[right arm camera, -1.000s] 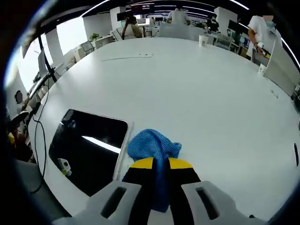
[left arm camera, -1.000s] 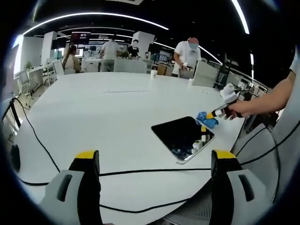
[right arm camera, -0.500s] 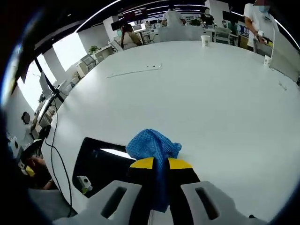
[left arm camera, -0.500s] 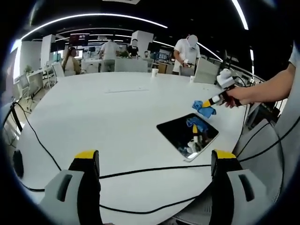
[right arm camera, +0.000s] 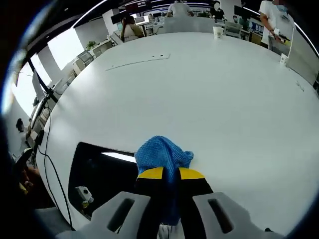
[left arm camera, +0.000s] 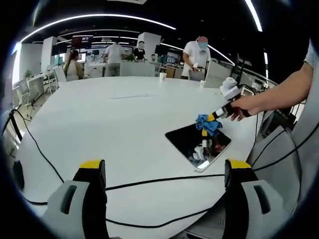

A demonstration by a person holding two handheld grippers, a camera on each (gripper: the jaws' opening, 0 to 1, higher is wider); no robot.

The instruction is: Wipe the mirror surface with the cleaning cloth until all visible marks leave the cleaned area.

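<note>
Blue mesh cleaning cloth (right arm camera: 163, 155) sits pinched in the right gripper (right arm camera: 171, 175) jaws over the dark rectangular mirror (right arm camera: 102, 174) on the white worktop (right arm camera: 209, 99). Left gripper (left arm camera: 164, 167) jaws stand wide apart, holding nothing. No writing is legible.

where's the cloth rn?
The blue cleaning cloth is pinched in the right gripper, over the far edge of the mirror. In the left gripper view it sits right of centre, above the mirror near the table's right edge.

blue mesh cloth (right arm camera: 163, 155) bunched | dark mirror (left arm camera: 198, 143) flat on table
</note>
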